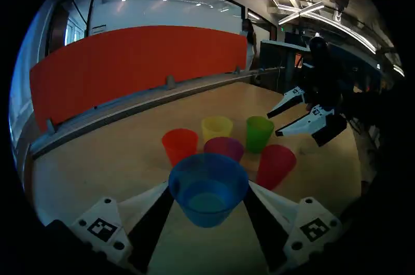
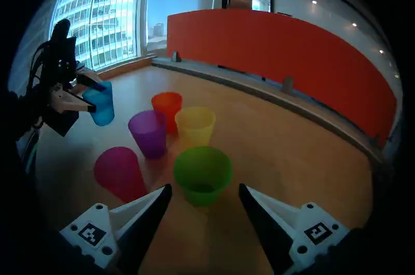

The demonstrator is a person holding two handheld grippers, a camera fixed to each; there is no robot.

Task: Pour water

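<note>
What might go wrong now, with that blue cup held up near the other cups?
The blue cup is pinched only at its sides by the left gripper; tilted, it may slip.
The purple cup, yellow cup and green cup stand close together, so water may land in the wrong one or on the table.
The right gripper is open, steadying nothing; a bumped cup could topple.

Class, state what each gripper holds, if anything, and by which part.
The left gripper holds the blue cup, with one finger pressing each side of its wall. The right gripper is open and holds nothing.
</note>
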